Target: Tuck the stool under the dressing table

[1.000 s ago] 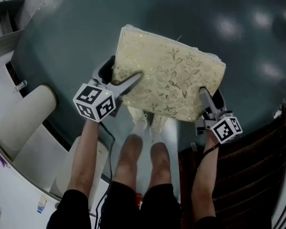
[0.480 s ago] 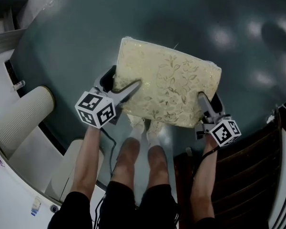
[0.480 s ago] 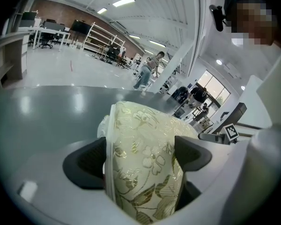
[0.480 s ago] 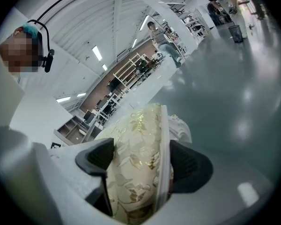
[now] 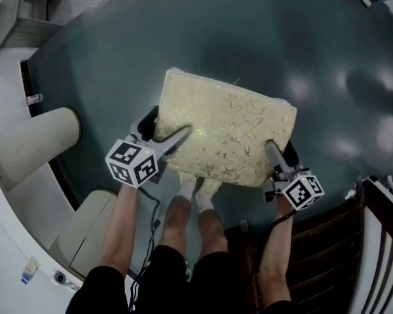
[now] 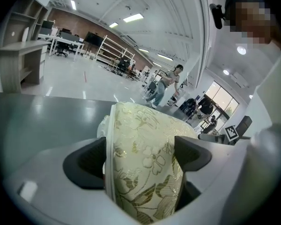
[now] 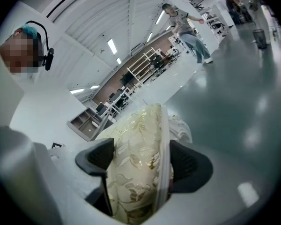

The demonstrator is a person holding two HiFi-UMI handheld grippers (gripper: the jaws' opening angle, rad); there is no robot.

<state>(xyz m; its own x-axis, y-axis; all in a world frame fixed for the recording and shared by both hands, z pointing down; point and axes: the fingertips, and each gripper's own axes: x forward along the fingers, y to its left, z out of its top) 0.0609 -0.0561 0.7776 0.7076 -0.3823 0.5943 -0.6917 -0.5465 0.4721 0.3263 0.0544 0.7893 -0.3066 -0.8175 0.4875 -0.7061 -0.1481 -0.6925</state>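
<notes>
Left gripper (image 6: 140,156), right gripper (image 7: 143,165) clamped on stool (image 5: 226,126) — ribbed cylinder (image 5: 33,146) nearby.

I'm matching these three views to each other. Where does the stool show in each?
Head view: stool at centre, with the left gripper and right gripper clamped on its sides.
Left gripper view: lower centre, between the jaws.
Right gripper view: lower centre, between the jaws.
Shared landmark: the glossy floor behind it.

stool (image 5: 226,133): our landmark, over the floor (image 5: 249,38).
left gripper (image 5: 164,128): on its left edge.
right gripper (image 5: 283,154): on its right edge.
ribbed roll (image 5: 33,146): we see it well left.
wooden furniture (image 5: 327,241): right, nearer us.
</notes>
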